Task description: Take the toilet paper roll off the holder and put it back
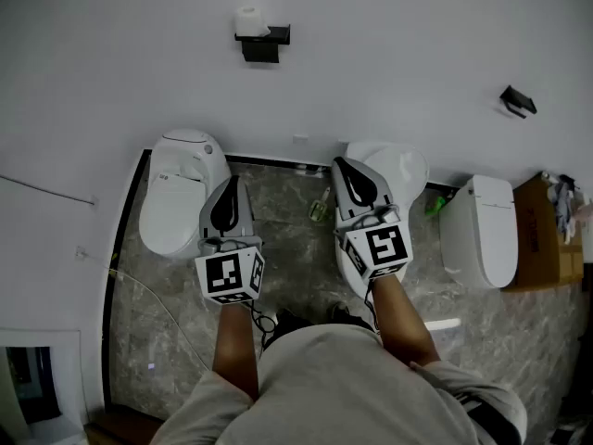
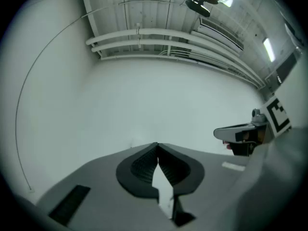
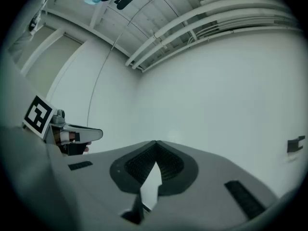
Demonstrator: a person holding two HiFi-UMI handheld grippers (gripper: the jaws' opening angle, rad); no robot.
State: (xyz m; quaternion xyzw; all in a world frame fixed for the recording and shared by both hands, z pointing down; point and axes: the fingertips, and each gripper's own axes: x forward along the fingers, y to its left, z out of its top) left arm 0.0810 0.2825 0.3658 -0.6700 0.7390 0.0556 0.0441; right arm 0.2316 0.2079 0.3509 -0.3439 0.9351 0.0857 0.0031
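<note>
A white toilet paper roll sits on a black wall holder high on the white wall in the head view. My left gripper is held well below it, over a toilet, jaws shut with nothing between them. My right gripper is beside it to the right, also shut and empty. In the left gripper view the left gripper faces bare white wall, its tips touching. The right gripper faces the same wall in its own view. The roll shows in neither gripper view.
Three white toilets stand along the wall on a grey marble floor. A second black holder hangs at the right, also seen in the right gripper view. A cardboard box is far right.
</note>
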